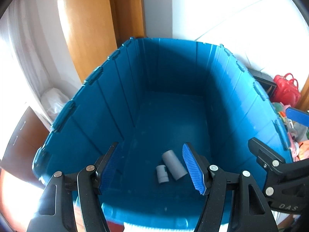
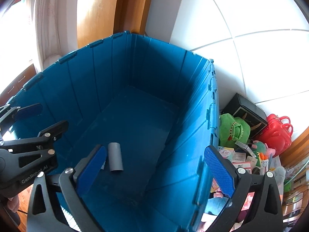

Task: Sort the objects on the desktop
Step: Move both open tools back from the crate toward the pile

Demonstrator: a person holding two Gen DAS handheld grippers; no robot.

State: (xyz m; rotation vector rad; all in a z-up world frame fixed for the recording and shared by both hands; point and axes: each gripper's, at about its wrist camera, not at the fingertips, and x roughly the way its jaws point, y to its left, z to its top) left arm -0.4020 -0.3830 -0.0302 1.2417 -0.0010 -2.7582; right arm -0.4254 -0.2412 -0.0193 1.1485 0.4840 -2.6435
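Tube: grey tube point(image 1: 174, 164) is lying flat on the blue crate point(image 1: 173, 71) floor, a shorter grey fitting point(image 1: 161, 174) just beside it.
Axis: long axis is running from the near wall away toward the far one.
Left gripper point(image 1: 154, 166): hovering nearer, jaws spread, holding nothing, tube lying between and below its pads.
Right gripper point(image 2: 154, 166): jaws spread, holding nothing, straddling the crate's right wall.
Outside: toys and a red bag point(image 2: 278, 133) are sitting beside the crate.

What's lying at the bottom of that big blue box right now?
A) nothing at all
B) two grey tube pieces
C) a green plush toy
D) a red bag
B: two grey tube pieces lie on the floor of the blue box, seen below the open left tongs.
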